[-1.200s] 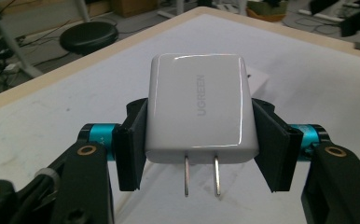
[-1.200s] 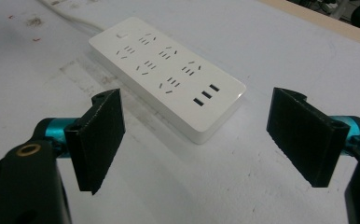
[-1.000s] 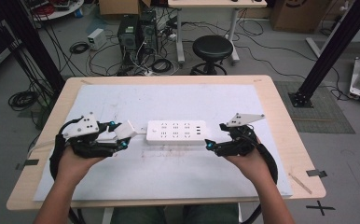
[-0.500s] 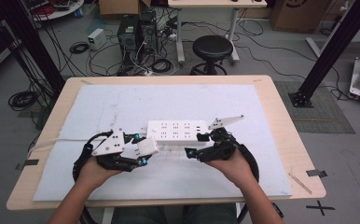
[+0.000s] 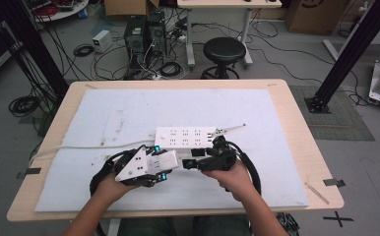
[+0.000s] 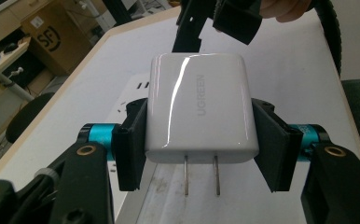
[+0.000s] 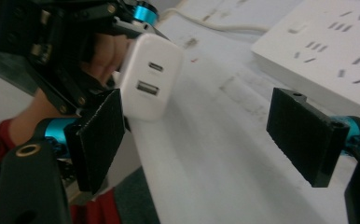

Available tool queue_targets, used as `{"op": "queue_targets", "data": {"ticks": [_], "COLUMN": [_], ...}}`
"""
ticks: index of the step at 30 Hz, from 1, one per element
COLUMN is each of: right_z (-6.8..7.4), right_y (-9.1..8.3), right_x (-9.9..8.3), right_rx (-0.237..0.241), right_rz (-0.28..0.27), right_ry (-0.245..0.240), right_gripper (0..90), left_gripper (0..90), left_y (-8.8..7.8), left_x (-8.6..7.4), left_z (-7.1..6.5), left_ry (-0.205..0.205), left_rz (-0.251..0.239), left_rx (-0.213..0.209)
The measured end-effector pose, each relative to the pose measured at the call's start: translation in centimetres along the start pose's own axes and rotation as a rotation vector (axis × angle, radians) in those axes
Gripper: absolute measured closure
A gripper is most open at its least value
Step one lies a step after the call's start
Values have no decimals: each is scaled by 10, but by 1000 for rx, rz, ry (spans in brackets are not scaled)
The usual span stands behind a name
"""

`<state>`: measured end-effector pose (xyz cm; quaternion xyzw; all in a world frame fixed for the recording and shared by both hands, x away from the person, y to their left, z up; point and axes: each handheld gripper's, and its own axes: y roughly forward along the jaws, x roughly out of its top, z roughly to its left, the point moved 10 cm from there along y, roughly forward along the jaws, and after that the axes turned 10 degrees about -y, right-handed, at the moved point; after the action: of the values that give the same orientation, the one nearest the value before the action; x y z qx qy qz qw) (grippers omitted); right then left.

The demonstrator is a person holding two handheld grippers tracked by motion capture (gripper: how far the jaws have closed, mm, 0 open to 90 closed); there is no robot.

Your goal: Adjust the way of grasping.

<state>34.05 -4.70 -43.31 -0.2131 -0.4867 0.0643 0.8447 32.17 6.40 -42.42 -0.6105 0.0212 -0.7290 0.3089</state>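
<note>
Your left gripper [image 6: 199, 154] is clamped on the glossy white plastic wall charger with two metal prongs [image 6: 199, 107], held near the table's front edge, just in front of the white rectangular power strip [image 5: 185, 137] lying mid-table. Your right gripper [image 7: 206, 140] stands wide with nothing between its jaws, facing the charger's port end.

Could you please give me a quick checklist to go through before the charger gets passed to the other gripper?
1. Left gripper shut on charger: ok.
2. Prongs straight, free of the fingers: ok.
3. Right gripper open: ok.
4. Charger between the right fingers: not ok, it sits off to one side.
5. Power strip lying flat on the table: ok.
6. Strip switched on: cannot tell.
</note>
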Motion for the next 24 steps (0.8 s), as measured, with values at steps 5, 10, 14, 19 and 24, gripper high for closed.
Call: {"op": "queue_targets", "data": {"ticks": [5, 10, 14, 19, 24], "right_z": [6, 10, 13, 16, 19], "right_y": [6, 13, 16, 19, 22], "right_x": [2, 3, 4, 3, 2], "right_rx": [61, 123, 153, 201, 235], "right_rz": [-32, -52, -60, -54, -54], "right_ry": [34, 75, 80, 87, 85], "right_gripper": [195, 200, 286, 419, 577], "left_gripper": [425, 425, 425, 425, 425], "left_y": [6, 12, 15, 16, 17], "left_x": [2, 8, 11, 13, 13], "left_z": [-7, -11, -14, -15, -15], "left_ry": [46, 75, 91, 113, 118], "left_rz": [-3, -15, -23, -27, -25], "left_rx": [5, 16, 12, 24, 30]}}
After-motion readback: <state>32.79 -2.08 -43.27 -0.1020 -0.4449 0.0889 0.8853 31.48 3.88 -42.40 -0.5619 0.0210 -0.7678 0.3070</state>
